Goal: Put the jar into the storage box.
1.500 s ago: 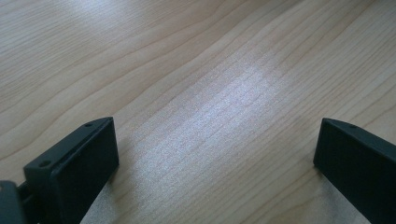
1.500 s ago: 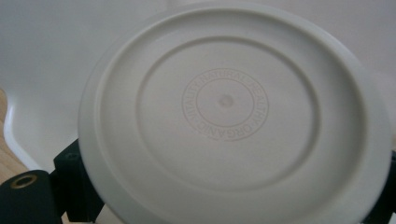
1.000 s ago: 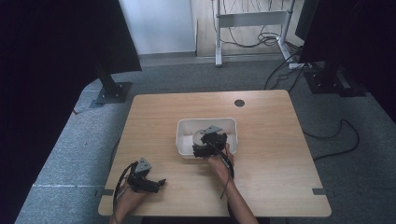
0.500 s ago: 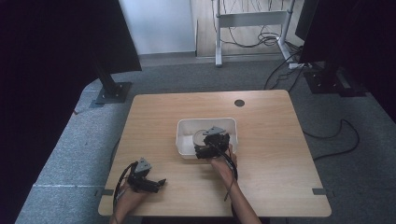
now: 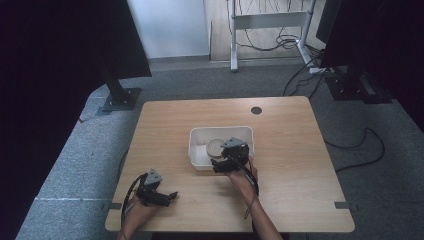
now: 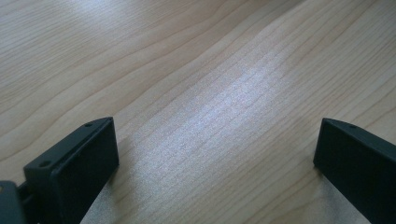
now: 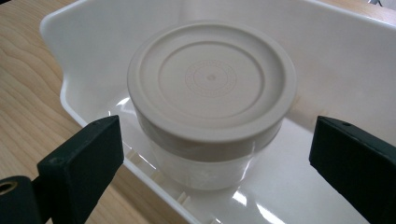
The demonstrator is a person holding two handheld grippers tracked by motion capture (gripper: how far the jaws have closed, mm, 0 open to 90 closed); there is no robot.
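**Right claw open at the jar in the white tub**

In the high view, the right claw (image 5: 223, 162) sits at the near edge of the white tub (image 5: 197, 137), just below the middle of the frame on the wooden counter (image 5: 300, 150). Inside the tub stands a small clear jar (image 5: 216, 147) with a round beige lid (the lid is on and lies level).

In the right gripper view the jar (image 7: 210, 107) fills the centre of the frame, upright in the tub (image 7: 355, 60), with the right claw (image 7: 212, 154) spread wide on either side of it. Neither jaw touches the jar; a gap shows on both sides.

The left claw (image 5: 167, 196) rests at the lower left of the high view, well apart from the tub. In the left gripper view its jaws stand wide apart over bare wood (image 6: 210, 70), the left claw (image 6: 215, 149) holding nothing.
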